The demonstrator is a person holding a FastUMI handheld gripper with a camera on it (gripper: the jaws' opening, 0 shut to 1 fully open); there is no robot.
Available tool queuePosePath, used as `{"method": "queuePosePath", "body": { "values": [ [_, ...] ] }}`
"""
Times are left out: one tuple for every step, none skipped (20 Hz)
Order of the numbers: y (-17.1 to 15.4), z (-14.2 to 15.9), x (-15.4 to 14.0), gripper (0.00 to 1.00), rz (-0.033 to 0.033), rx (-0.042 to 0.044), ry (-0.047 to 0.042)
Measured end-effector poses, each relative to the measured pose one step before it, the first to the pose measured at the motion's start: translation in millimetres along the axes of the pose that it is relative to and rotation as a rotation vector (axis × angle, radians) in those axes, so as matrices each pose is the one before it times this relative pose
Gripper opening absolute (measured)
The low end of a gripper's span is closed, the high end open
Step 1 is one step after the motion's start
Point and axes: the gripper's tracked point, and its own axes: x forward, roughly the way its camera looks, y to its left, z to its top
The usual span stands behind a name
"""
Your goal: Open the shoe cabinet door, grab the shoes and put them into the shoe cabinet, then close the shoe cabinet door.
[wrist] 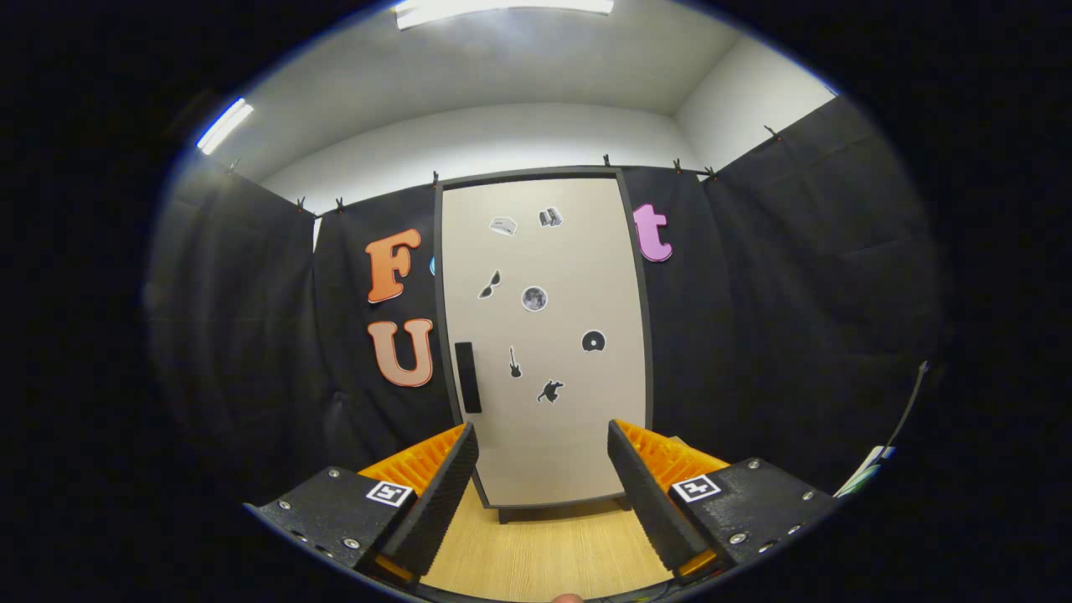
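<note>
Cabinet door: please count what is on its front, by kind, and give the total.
Stickers on the cabinet door: 7
Dark handle, near the door's left edge: 1
Total: 8
The door is closed. The hand-held gripper is open, its fingers empty, apart from the door.

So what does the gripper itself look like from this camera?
The gripper has two flat, wedge-shaped fingers with finely ribbed inner faces. Each sits on a dark textured block fixed with silver screws, carrying a square black-and-white marker tag. Orange ribbed parts show behind the fingers.
</note>
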Motion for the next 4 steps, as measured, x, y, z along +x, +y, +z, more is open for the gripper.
{"method": "queuePosePath", "body": {
  "values": [
    [0.45, 0.53, -0.72, 0.97, -0.00073, -0.00490, -0.00077],
    [0.77, -0.11, -0.72, 0.97, -0.00082, -0.00381, -0.00021],
    [1.92, -0.10, 0.29, 0.97, 0.00121, -0.00045, 0.00120],
    [2.13, -0.06, -0.50, 0.97, 0.00263, 0.00201, 0.00259]
  ]
}}
